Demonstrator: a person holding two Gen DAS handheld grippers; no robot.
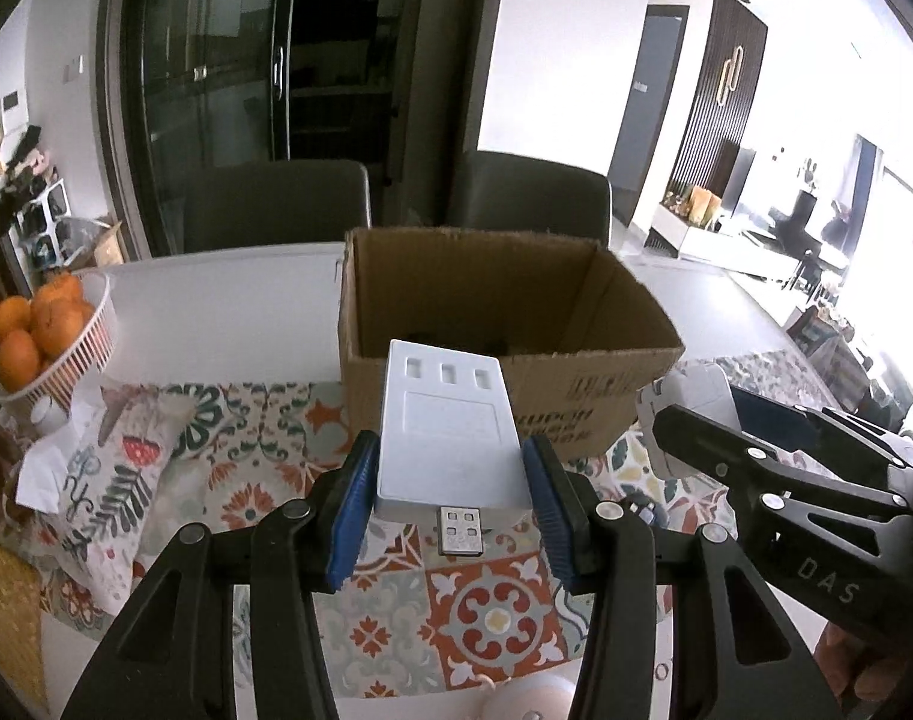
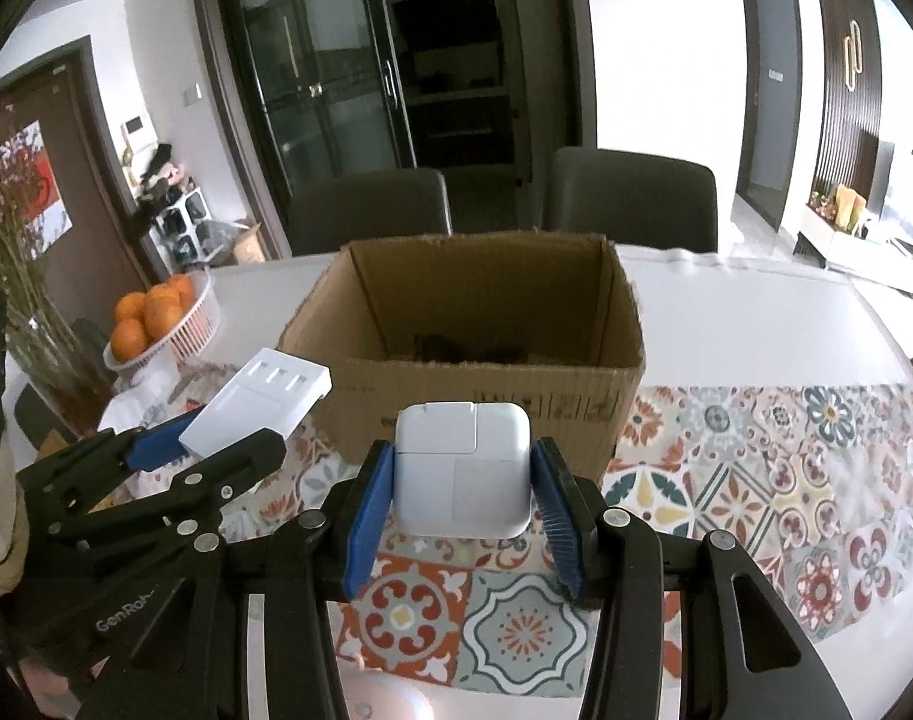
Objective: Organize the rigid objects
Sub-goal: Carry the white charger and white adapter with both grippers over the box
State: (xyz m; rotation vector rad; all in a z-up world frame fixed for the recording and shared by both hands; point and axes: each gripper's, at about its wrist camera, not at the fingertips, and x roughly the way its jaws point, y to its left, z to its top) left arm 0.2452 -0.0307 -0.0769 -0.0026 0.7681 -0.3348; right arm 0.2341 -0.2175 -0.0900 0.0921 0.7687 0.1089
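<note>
My left gripper (image 1: 450, 468) is shut on a flat white USB hub (image 1: 450, 438), its metal plug pointing back at the camera. It is held above the patterned cloth, just in front of an open cardboard box (image 1: 600, 408). My right gripper (image 2: 463, 480) is shut on a square white power adapter (image 2: 462, 468), also just in front of the box (image 2: 348, 384). Something dark lies at the box's bottom. The left gripper and hub (image 2: 255, 402) show at left in the right wrist view; the right gripper's arm (image 1: 774, 480) shows at right in the left wrist view.
A white basket of oranges (image 1: 42, 330) (image 2: 156, 312) stands at the table's left. A patterned cloth (image 2: 756, 456) covers the near table. Two dark chairs (image 2: 630, 198) stand behind the table. A vase of dried stems (image 2: 30, 312) is at far left.
</note>
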